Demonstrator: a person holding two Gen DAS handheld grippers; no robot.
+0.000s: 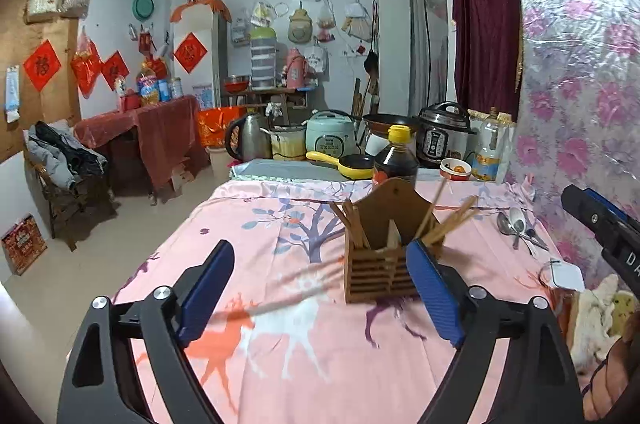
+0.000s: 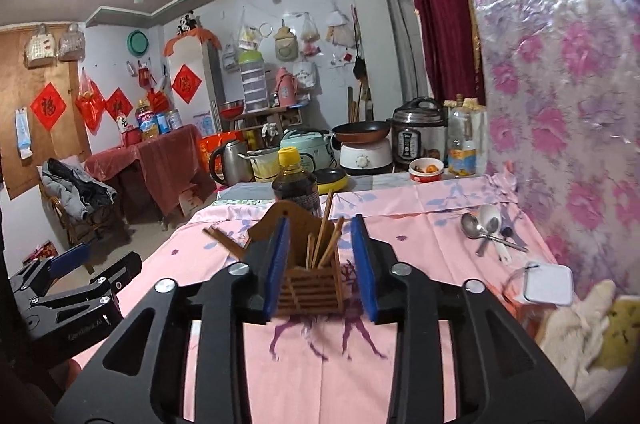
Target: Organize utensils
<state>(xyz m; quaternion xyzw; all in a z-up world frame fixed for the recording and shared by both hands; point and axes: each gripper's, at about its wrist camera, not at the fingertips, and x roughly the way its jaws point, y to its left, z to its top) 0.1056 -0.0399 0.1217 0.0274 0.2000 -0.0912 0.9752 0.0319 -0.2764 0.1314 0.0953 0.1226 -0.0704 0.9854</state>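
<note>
From my left wrist camera, my left gripper [image 1: 316,294] hangs over the pink tablecloth [image 1: 280,364] with its jaws spread wide and nothing between them; a pale blurred streak crosses the cloth just ahead of it, and I cannot tell what it is. The wooden utensil holder [image 1: 378,264] stands upright ahead and slightly right, its tall back panel turned toward the far counter, I judge so the open compartments face me for loading; chopsticks [image 1: 444,222] lean out of its right side and another bundle fans from the left. The spoons [image 1: 518,224] lie loose on the cloth near the floral wall, well apart from the holder, so they look like the pieces still to be sorted; my right gripper's [image 1: 600,228] finger pokes in at the right edge.

From my right wrist camera, my right gripper [image 2: 322,266] is lined up squarely on the holder [image 2: 310,294], jaws apart and empty, the blue pads framing it either side without clearly touching; I read that as a hover, not a grasp. The spoons [image 2: 486,224] sit off to the right; a soy sauce bottle [image 2: 296,184] stands just behind the holder; my left gripper [image 2: 76,284] waits low at the left.
</note>
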